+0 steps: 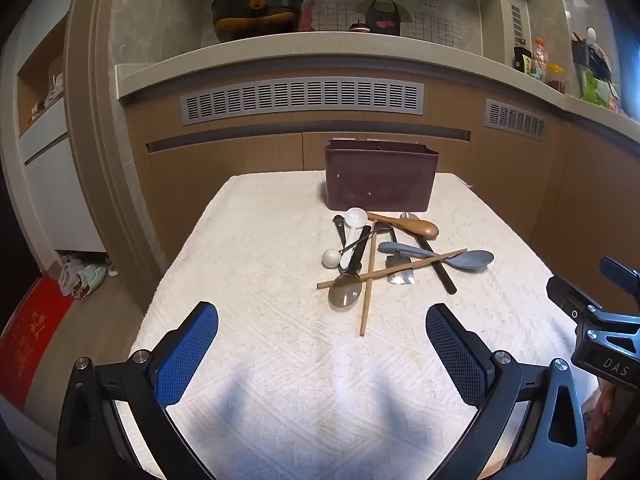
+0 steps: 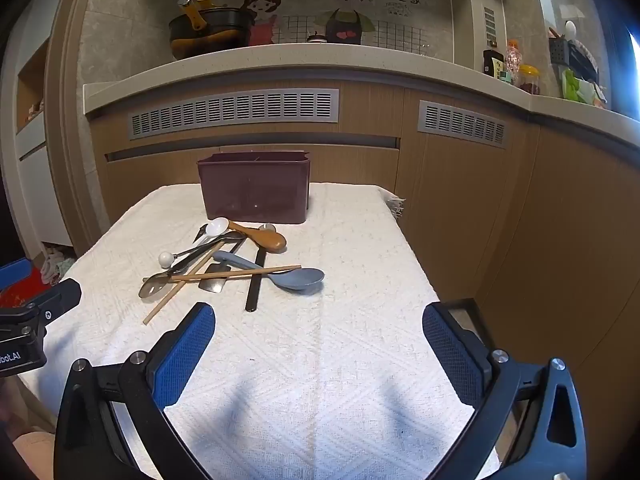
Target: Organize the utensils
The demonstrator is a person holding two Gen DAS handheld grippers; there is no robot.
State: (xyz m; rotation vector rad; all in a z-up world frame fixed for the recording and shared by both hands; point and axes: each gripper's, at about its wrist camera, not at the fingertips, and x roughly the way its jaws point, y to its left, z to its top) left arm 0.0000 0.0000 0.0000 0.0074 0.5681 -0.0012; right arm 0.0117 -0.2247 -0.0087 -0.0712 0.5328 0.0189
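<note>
— Blue-padded fingers (image 1: 192, 356) of our left gripper (image 1: 322, 354) sit closest to us, spread wide with nothing between them, over the near part of the bench's white woven cloth (image 1: 260, 240).

— Same on our side: our right gripper (image 2: 318, 354) is fully released and grasps nothing, its fingers (image 2: 452, 352) pointing down toward the cloth. We hang back, probably so both of us can survey the pile before choosing.

— Where are the utensils?

— All in one tangled heap on the cloth, well ahead of us and just in front of the dark maroon plastic caddy (image 1: 378, 176). We see a grey-blue plastic rice spoon (image 2: 296, 278), a brown wooden spoon (image 2: 266, 237), a white plastic measuring spoon (image 1: 354, 218), a metal tablespoon (image 1: 345, 290), a small metal spatula (image 1: 399, 270), and a pair of wooden chopsticks (image 1: 370, 276) crossed over the top.

— The caddy?

— Upright at the far edge, with a divider showing inside; we cannot tell whether anything is in it.

— Nothing seems sorted yet. The chopsticks lie uppermost, so we judge them the easiest first pick; pulling a buried spoon could drag the rest.
</note>
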